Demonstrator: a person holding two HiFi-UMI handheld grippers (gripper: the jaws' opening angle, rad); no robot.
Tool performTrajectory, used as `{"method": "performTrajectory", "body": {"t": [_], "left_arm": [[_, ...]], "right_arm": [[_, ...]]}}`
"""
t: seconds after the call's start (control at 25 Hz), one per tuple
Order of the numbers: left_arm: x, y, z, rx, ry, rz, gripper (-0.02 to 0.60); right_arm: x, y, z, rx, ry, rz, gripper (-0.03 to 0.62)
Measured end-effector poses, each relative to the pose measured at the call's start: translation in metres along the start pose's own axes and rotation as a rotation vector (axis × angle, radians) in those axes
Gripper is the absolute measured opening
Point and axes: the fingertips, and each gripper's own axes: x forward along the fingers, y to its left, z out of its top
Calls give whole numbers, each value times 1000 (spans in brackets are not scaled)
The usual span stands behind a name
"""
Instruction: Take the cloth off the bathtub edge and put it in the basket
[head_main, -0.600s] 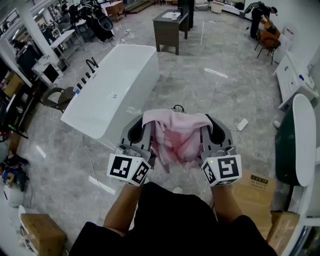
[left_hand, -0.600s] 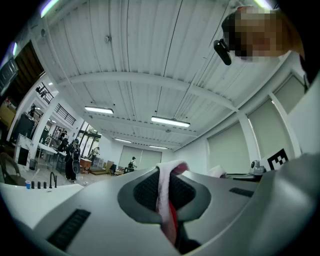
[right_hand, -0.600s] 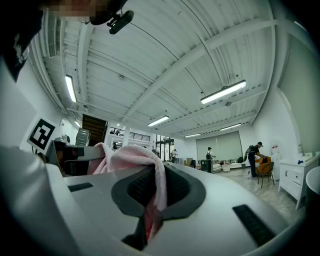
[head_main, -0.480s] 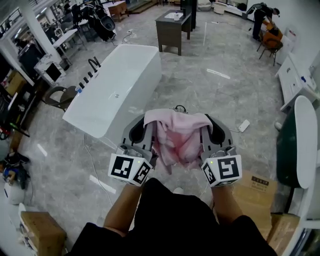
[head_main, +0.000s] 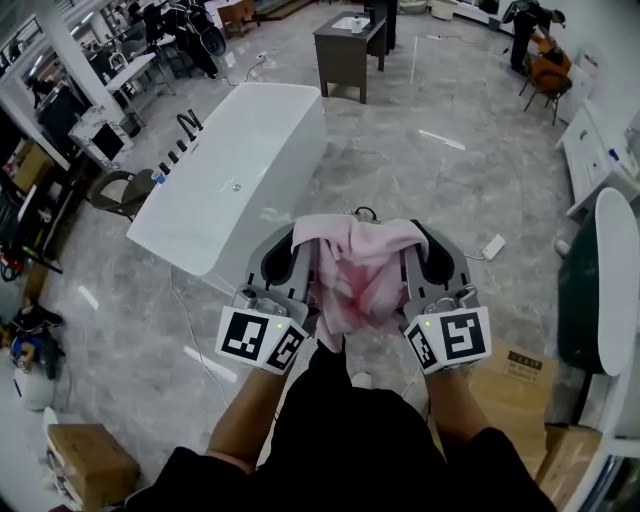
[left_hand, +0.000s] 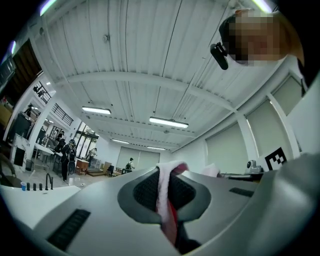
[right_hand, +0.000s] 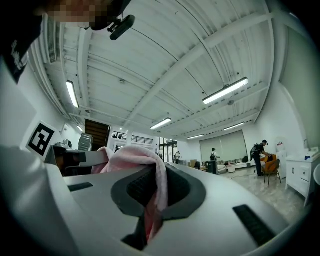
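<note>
A pink cloth (head_main: 355, 275) hangs bunched between my two grippers, held up in front of me over the marble floor. My left gripper (head_main: 300, 238) is shut on the cloth's left edge (left_hand: 166, 195). My right gripper (head_main: 412, 236) is shut on its right edge (right_hand: 155, 185). Both grippers point a little above level, side by side. The white bathtub (head_main: 235, 170) stands beyond and to the left of the grippers; I see nothing on its rim. No basket shows in any view.
A black tap (head_main: 185, 126) and small fittings sit at the tub's left rim. A dark cabinet (head_main: 350, 45) stands behind the tub. A white power strip (head_main: 492, 246) lies on the floor right. Cardboard boxes (head_main: 85, 466) sit low left and right. People work at the far back.
The whole view has shifted slightly down and toward the tub. The grippers keep the same hold on the cloth and the same spacing.
</note>
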Motion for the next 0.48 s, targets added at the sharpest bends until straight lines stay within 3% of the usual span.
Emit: {"method": "performTrajectory", "body": {"t": [0.48], "left_arm": [[82, 37, 1, -33, -47, -40, 21]], "right_arm": [[63, -45, 6, -23, 13, -59, 38]]}}
